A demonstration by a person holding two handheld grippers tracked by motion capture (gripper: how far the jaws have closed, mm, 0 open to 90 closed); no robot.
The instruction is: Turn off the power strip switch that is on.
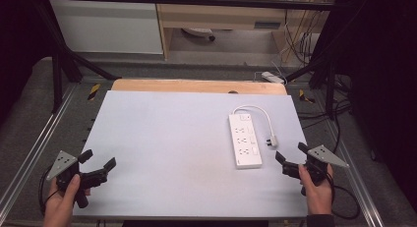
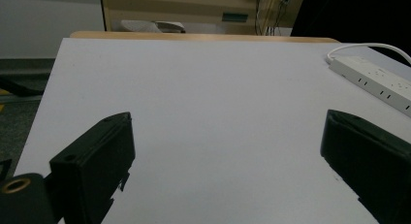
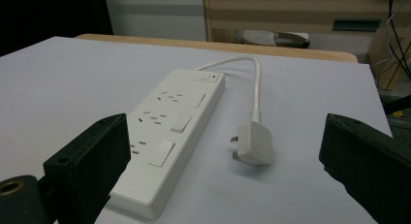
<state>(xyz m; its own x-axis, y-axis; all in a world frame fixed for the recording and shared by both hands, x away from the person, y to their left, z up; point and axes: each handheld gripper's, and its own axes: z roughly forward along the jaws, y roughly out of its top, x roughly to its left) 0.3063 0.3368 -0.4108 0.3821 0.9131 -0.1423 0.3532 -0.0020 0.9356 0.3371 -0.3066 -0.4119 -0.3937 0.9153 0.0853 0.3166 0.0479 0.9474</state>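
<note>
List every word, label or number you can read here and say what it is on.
None can be read.
Power strip: sockets and switches, no legible print.
Teal label on the wooden furniture behind the table: too blurred to read.
Plug: plain white, no marking shows.

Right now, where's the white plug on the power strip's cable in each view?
High view: the white plug lies right of the white power strip, near the table's right edge.
Left gripper view: the plug is not in it; the strip sits at the right edge.
Right gripper view: the plug lies at centre, between the jaws, right of the strip.
Shared landmark: the power strip.
</note>
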